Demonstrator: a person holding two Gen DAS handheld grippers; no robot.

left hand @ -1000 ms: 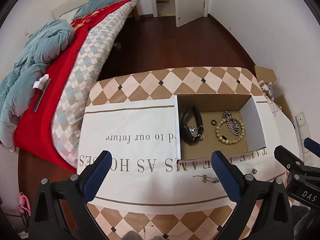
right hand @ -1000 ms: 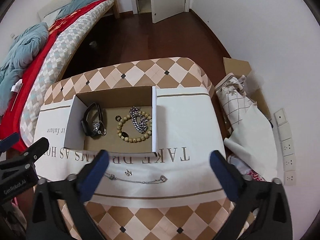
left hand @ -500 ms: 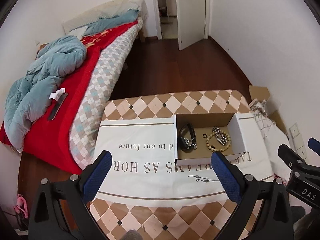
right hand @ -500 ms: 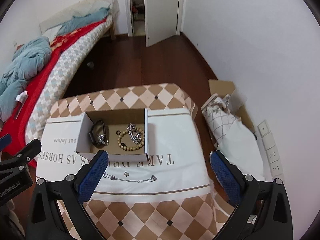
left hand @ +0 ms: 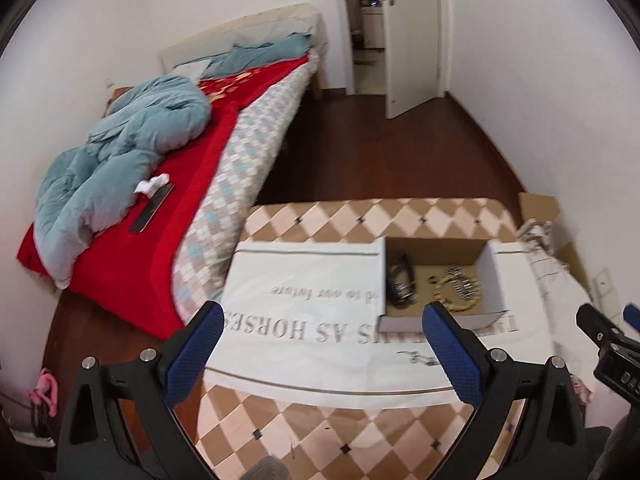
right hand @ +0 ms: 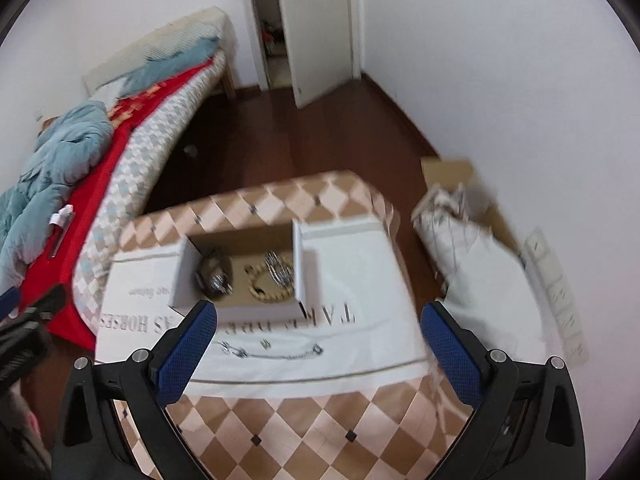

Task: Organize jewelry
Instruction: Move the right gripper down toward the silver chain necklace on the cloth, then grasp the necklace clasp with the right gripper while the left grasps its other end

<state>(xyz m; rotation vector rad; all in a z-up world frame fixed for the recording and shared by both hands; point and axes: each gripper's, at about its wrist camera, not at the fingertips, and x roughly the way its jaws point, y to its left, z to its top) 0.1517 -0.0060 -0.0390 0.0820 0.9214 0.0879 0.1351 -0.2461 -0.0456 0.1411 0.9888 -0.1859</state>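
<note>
An open cardboard box (right hand: 298, 268) (left hand: 494, 276) stands on the table's white cloth (right hand: 360, 264). In it lie a black watch (right hand: 214, 274) (left hand: 400, 280), a bead bracelet (right hand: 266, 290) and a silver chain bracelet (right hand: 278, 270) (left hand: 460, 282). A thin silver chain (right hand: 276, 352) and a small earring (right hand: 265, 345) lie on the cloth in front of the box; the chain also shows in the left wrist view (left hand: 418, 357). My left gripper (left hand: 324, 344) and right gripper (right hand: 320, 340) are open and empty, held high and back from the table.
A bed with a red cover and blue quilt (left hand: 132, 152) stands to the left. The checked table edge (right hand: 304, 432) is below me. Bags and cardboard (right hand: 464, 220) lie by the right wall. An open door (left hand: 412, 36) is at the back.
Both grippers have pulled up and back from the table, so the box and chain look smaller and farther. The jewelry has not moved. Both stay open.
</note>
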